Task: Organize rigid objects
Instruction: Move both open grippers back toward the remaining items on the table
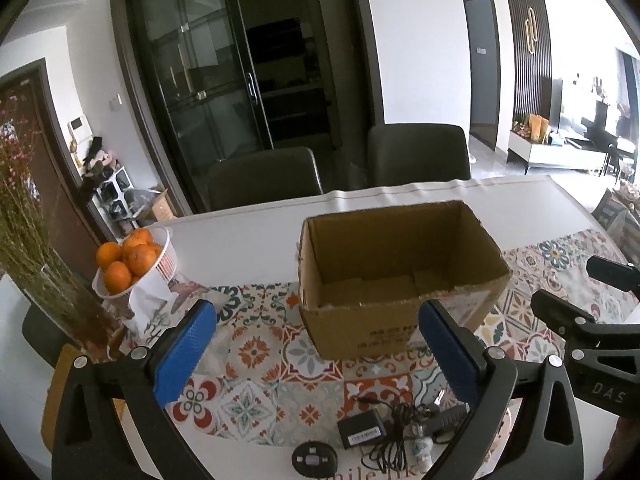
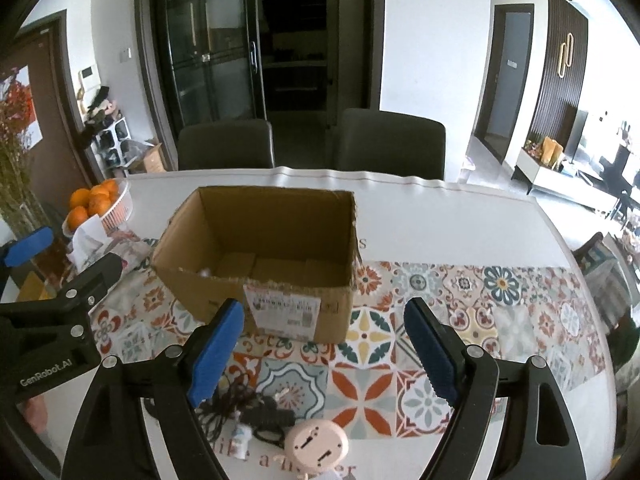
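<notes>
An open cardboard box [image 1: 400, 264] [image 2: 260, 248] stands upright on the patterned table mat, and nothing shows inside it. My left gripper [image 1: 316, 312] hangs open just in front of the box with nothing between its blue pads. Below it lie a black power adapter [image 1: 360, 432] with a tangled cable [image 1: 394, 436], a round black remote [image 1: 314, 460] and a small white figure [image 1: 422, 446]. My right gripper [image 2: 323, 308] is also open and holds nothing, level with the box's labelled front. A round pink object [image 2: 316, 446] lies beneath it, beside the cable [image 2: 236, 400].
A white basket of oranges [image 1: 132, 260] and a vase of dried flowers [image 1: 40, 264] stand at the table's left end, with a tissue [image 1: 148, 300] beside them. Two dark chairs [image 1: 416, 156] stand behind the far edge. The left gripper's fingers [image 2: 30, 246] show at left in the right wrist view.
</notes>
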A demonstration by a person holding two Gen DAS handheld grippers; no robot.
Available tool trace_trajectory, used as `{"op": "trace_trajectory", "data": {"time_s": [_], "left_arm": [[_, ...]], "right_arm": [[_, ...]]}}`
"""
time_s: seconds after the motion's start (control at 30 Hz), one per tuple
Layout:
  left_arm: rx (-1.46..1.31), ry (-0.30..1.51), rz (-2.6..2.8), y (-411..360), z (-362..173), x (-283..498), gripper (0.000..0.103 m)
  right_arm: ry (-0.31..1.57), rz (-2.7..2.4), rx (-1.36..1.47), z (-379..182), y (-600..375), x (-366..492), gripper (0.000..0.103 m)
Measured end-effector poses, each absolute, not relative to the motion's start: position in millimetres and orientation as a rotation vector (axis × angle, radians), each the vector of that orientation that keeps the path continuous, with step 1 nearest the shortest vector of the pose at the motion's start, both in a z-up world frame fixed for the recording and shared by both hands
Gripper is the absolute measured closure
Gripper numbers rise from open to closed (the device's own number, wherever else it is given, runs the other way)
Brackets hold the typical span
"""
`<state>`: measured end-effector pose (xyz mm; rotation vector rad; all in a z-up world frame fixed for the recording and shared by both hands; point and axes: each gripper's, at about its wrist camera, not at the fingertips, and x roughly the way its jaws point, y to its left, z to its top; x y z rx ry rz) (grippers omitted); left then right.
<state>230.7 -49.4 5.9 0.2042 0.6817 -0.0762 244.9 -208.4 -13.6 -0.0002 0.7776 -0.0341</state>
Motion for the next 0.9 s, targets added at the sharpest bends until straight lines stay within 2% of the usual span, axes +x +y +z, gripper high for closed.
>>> {"op": "trace_trajectory", "data": {"time_s": [0.9], "left_arm": [[0.21,0.907,-0.063,-46.2,-76.5,198.0,0.0]], "right_arm": [[0.99,0.038,0.038,-97.5,-206.9,209.9,0.021]]}}
